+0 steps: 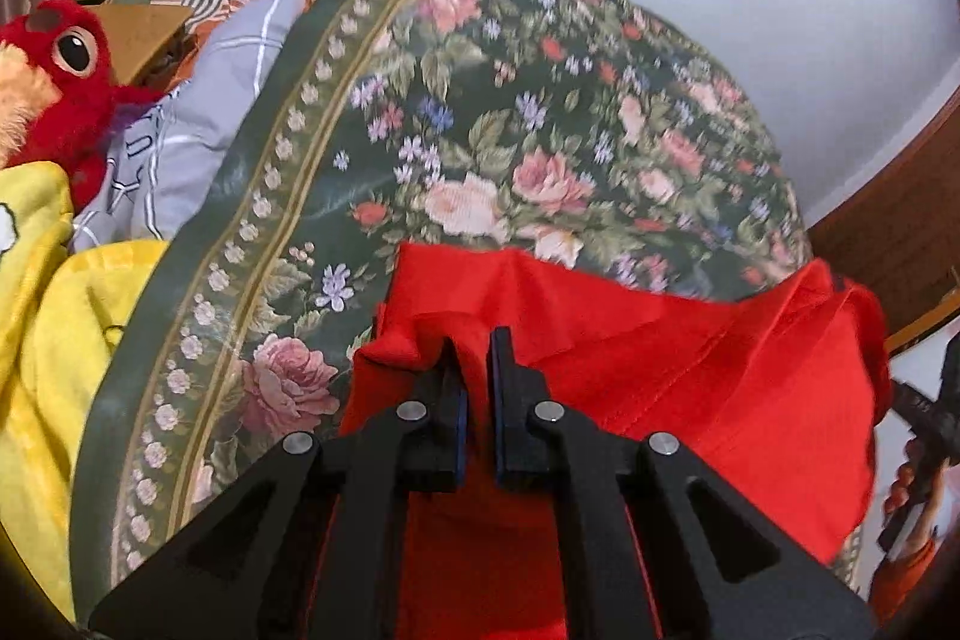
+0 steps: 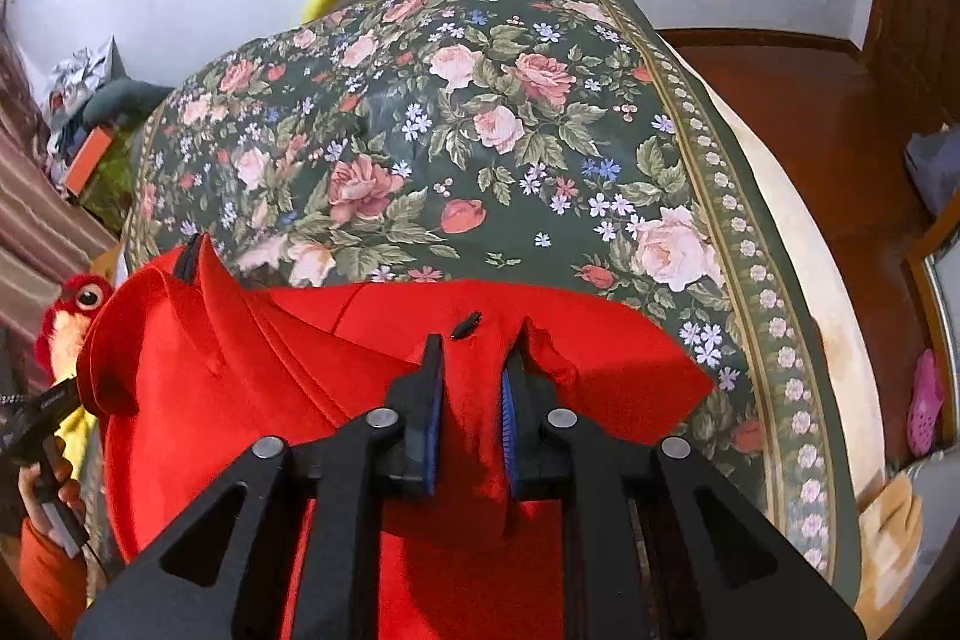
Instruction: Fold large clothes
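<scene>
A bright red garment point(image 1: 690, 370) hangs between my two grippers over a bed with a dark green floral cover point(image 1: 480, 112). My left gripper point(image 1: 474, 340) is shut on a pinched fold of the red cloth near its left corner. In the right wrist view the same red garment point(image 2: 240, 388) spreads leftward, with a small black zipper pull point(image 2: 468, 325) on it. My right gripper point(image 2: 477, 343) is shut on a bunched edge of the cloth. The floral cover point(image 2: 480, 148) lies flat beyond it. The lower part of the garment is hidden under the gripper frames.
A red plush bird point(image 1: 60, 82), a grey pillow point(image 1: 198, 118) and a yellow blanket point(image 1: 42, 340) lie at the bed's left side. A person's hand point(image 2: 48, 484) holds the other gripper at the left edge. Wooden floor point(image 2: 810, 130) and a pink shoe point(image 2: 924, 400) lie right of the bed.
</scene>
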The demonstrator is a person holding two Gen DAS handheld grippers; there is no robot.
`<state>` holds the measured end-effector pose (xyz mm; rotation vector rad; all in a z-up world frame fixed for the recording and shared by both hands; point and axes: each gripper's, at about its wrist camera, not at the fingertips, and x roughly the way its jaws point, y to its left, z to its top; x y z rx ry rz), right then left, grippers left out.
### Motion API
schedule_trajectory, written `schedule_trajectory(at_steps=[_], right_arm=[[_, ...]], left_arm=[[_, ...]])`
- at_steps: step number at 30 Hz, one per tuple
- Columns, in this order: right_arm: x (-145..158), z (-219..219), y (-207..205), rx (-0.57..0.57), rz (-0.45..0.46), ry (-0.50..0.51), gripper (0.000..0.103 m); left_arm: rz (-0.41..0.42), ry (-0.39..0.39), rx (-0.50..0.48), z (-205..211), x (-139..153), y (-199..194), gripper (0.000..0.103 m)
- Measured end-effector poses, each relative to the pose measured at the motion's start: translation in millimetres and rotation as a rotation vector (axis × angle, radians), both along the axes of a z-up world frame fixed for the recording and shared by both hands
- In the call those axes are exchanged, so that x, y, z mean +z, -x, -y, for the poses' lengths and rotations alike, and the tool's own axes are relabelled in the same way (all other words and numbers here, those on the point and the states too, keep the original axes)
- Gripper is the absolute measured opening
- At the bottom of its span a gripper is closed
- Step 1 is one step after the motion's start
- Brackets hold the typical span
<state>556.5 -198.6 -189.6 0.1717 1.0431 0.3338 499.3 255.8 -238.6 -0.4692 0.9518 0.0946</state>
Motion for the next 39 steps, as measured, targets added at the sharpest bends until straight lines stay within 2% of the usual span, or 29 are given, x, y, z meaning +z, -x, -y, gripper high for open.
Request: schedule_trajectory(at_steps=[2, 4, 6, 8, 11, 13, 14, 15, 19, 23, 27, 32, 37, 39], right_arm=[[2, 4, 1, -0.009, 0.014, 0.006, 0.020], [8, 9, 5, -0.034, 0.040, 0.039, 0.037], [14, 16, 8, -0.046, 0.067, 0.039, 0.044], [21, 25, 13, -0.068, 0.074, 0.014, 0.045], [32, 33, 22, -0.083, 0.096, 0.012, 0.045], [43, 36, 32, -0.093, 0.130, 0.047, 0.045], [47, 37, 37, -0.095, 0.144, 0.060, 0.045], [52, 37, 42, -0.089, 0.160, 0.068, 0.045], [65, 28, 61, -0.052, 0.204, 0.086, 0.045], [69, 8, 77, 0.008, 0.221, 0.078, 0.045], [63, -30, 89, 0.087, 0.220, 0.080, 0.045], [42, -79, 100, 0.199, 0.191, 0.083, 0.045], [10, -108, 107, 0.278, 0.150, 0.175, 0.045], [3, -104, 108, 0.286, 0.142, 0.198, 0.045]], left_arm=[[-0.011, -0.016, -0.011, 4, -5, -2, 0.006], [-0.025, -0.047, -0.031, 8, -8, -3, 0.008], [-0.035, -0.072, -0.056, 12, -8, -2, 0.008], [-0.048, -0.080, -0.070, 14, -3, 0, 0.009], [-0.046, -0.091, -0.076, 15, 10, 7, 0.017], [-0.020, -0.131, -0.075, 15, 27, 16, 0.029], [-0.007, -0.145, -0.074, 15, 33, 19, 0.039], [0.021, -0.164, -0.071, 15, 43, 25, 0.043], [0.082, -0.183, -0.083, 18, 72, 42, 0.044], [0.100, -0.225, -0.127, 39, 82, 52, 0.046], [0.088, -0.243, -0.212, 73, 76, 56, 0.049], [0.044, -0.250, -0.353, 118, 50, 51, 0.053], [-0.041, -0.257, -0.395, 131, 14, 49, 0.054], [-0.032, -0.261, -0.388, 125, 8, 56, 0.060]])
